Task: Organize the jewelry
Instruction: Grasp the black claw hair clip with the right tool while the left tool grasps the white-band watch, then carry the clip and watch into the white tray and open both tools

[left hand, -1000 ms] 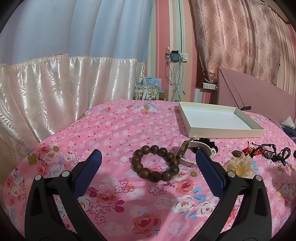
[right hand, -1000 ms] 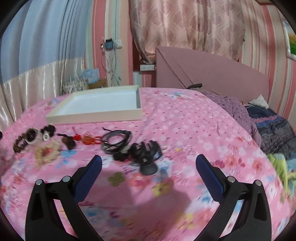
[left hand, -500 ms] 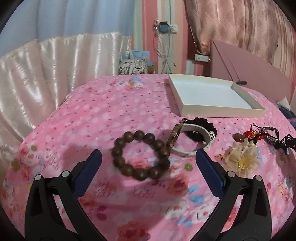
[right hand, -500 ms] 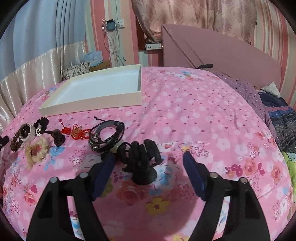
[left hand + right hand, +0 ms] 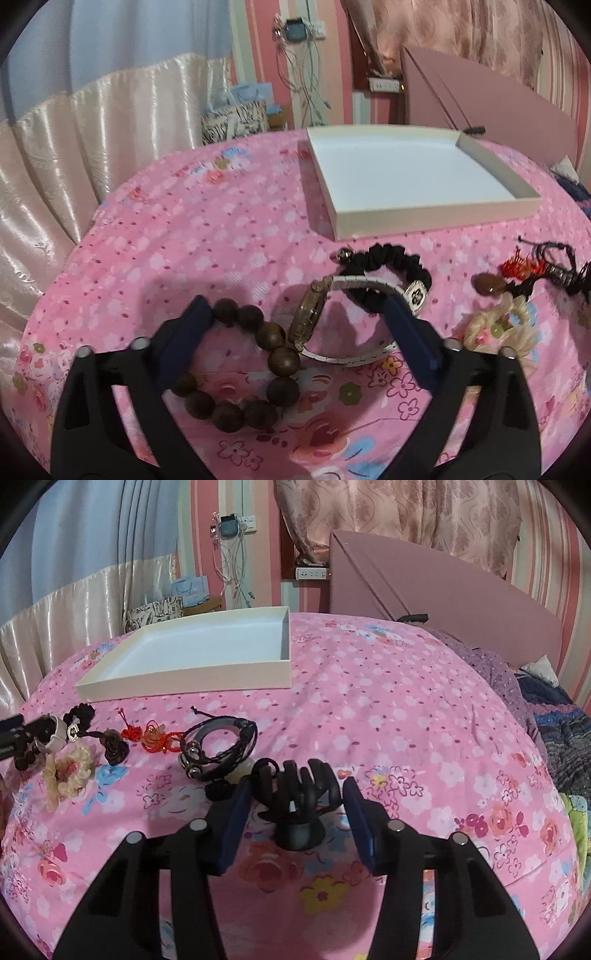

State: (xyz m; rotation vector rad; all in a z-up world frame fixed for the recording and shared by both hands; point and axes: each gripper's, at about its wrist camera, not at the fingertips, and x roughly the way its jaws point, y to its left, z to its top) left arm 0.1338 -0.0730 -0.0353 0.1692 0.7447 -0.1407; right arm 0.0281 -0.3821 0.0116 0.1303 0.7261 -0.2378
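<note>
Both tongs dropped lower: left tongs (image 5: 299,317) open over bead bracelet (image 5: 255,365); right tongs (image 5: 295,797) open, seemingly flanking hair claw (image 5: 295,794).

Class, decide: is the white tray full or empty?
Empty: the white tray shows only bare floor; all jewelry lies outside on the bedspread.

A brown wooden bead bracelet (image 5: 245,369) lies flat on the pink floral bedspread, touching a white-strapped wristwatch (image 5: 332,321) standing on edge. Behind them sits an open white tray (image 5: 424,219); a black claw hair clip (image 5: 295,794) lies right.
</note>
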